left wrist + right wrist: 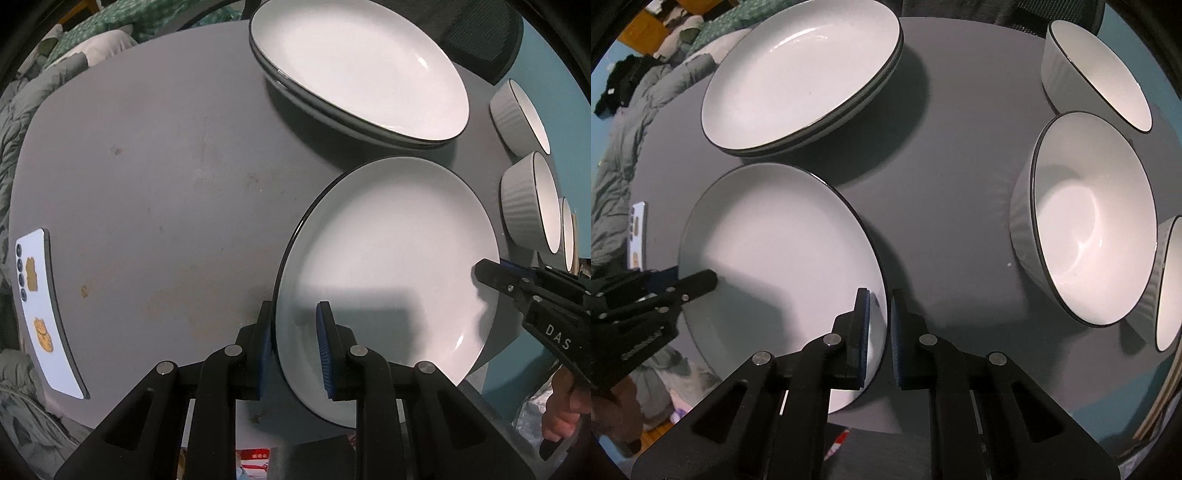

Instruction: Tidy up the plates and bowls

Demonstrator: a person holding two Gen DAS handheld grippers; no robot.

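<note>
- Left wrist view: the left gripper is clamped on the near rim of a white plate with a dark edge, one blue pad under the rim and one on the inner face.
- Right wrist view: the right gripper is pinched on the opposite rim of the same plate, so the plate is carried between the two tools, one on each side, probably to keep it level.
- Its shadow on the grey table suggests the plate hangs just above the surface, though I cannot say for sure.
- Just beyond it sits a stack of plates, the likely place for this one, since sorting like with like fits the task.
- Ribbed bowls stand apart at the right side of the table, not yet nested.
- A phone lies face down at the table's left edge, with small gold stickers on its pale case; no wording is readable there.
- White letters "DAS" show on the right gripper's body in the left view; the rest is cut off.
</note>
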